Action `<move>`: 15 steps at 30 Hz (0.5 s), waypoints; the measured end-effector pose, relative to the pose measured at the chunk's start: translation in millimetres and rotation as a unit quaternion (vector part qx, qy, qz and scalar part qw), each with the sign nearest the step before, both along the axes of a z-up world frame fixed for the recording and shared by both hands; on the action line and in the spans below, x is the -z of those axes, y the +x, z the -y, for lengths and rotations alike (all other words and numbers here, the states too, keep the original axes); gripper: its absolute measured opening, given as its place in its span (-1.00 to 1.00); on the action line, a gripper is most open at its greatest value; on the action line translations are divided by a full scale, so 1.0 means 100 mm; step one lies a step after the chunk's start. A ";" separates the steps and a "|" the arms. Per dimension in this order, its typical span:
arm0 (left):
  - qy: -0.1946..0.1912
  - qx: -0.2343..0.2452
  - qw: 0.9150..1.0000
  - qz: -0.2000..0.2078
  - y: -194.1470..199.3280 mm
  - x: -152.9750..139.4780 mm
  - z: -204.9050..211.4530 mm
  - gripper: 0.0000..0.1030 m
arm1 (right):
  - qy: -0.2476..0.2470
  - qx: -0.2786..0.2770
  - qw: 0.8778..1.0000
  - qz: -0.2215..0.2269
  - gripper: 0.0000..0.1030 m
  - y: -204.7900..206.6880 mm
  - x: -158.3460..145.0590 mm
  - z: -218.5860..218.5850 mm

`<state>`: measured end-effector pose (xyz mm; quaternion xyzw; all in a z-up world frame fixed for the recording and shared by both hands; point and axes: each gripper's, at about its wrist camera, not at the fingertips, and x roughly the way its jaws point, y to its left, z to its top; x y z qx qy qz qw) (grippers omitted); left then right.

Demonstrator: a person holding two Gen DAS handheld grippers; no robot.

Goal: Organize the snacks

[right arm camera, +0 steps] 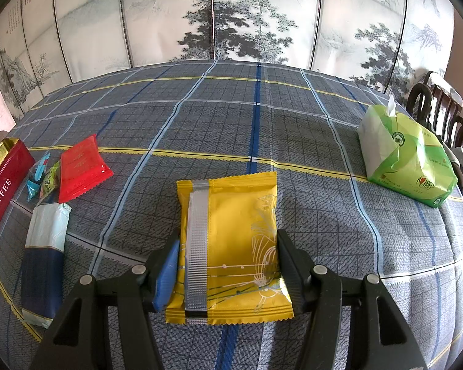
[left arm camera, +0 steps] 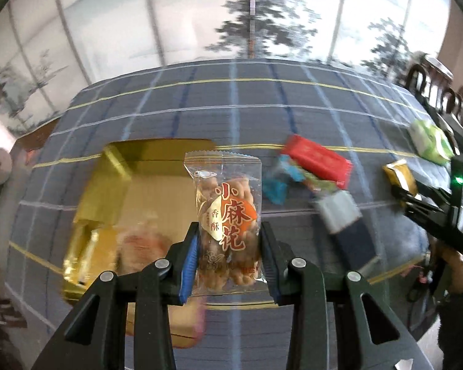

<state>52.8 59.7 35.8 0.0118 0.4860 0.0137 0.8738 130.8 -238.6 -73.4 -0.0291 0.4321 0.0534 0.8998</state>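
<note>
Both wrist cams look steeply down, close over the plaid table point(right arm camera: 231, 117), sharing red packet point(left arm camera: 319, 162) and folding screen point(right arm camera: 231, 15).

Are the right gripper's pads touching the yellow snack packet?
Touching. In the right wrist view, both fingers of the right gripper press against the side edges of the yellow snack packet, with no gap visible.

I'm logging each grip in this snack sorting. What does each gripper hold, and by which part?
Left gripper: clear packet of twisted fried-dough snacks, clamped across its lower half. Right gripper: yellow foil packet, its sides between the pads near its lower half.
</note>
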 end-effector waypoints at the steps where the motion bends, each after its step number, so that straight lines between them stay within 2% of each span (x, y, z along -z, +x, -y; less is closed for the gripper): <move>1: 0.006 -0.006 1.000 -0.002 0.01 0.01 -0.09 -0.34 | 0.000 0.000 1.000 0.000 0.17 0.00 0.00 0.00; 6: 0.032 -0.039 0.999 -0.014 0.05 0.11 -0.49 -0.34 | 0.000 0.000 1.000 0.000 0.17 0.00 0.00 0.00; 15: 0.050 -0.050 0.997 -0.041 0.02 0.33 -0.91 -0.34 | 0.000 0.000 1.000 0.000 0.17 0.00 0.00 0.00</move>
